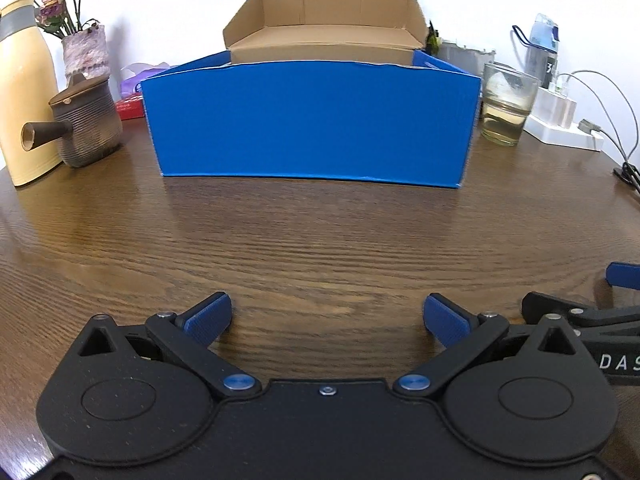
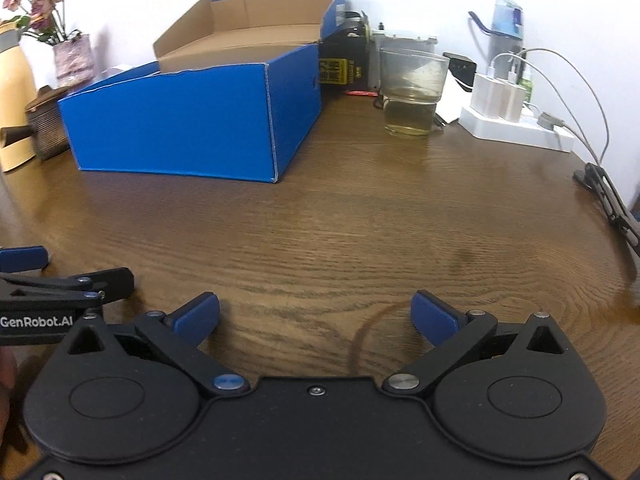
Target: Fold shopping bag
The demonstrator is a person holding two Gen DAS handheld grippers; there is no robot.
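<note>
Here, the blue cardboard box with a plain brown inside (image 1: 312, 120) stands near the back of the dark wood-grain table (image 1: 320, 232), its hinged lid thrown open and leaning back toward the white wall. From these low angles the floor of the box is hidden behind its front wall, so I cannot tell what, if anything, lies in it. To its right stands a clear glass tumbler (image 2: 412, 92) roughly a third full of pale yellow liquid, and beyond that a white power strip with chargers plugged in (image 2: 516, 120). To the box's left are a ribbed brown ceramic teapot with a side handle (image 1: 86, 124), a tall cream-coloured flask (image 1: 22, 108) and a small vase of dried pink roses (image 1: 86, 50).

The left gripper (image 1: 327, 320) sits low over bare table with its blue-padded fingers (image 1: 208, 318) spread wide, holding nothing. The right gripper (image 2: 315, 314) is just beside it, its fingers (image 2: 434, 316) equally wide apart and empty, over a faint ring mark on the wood.

No shopping bag shows in either view.
</note>
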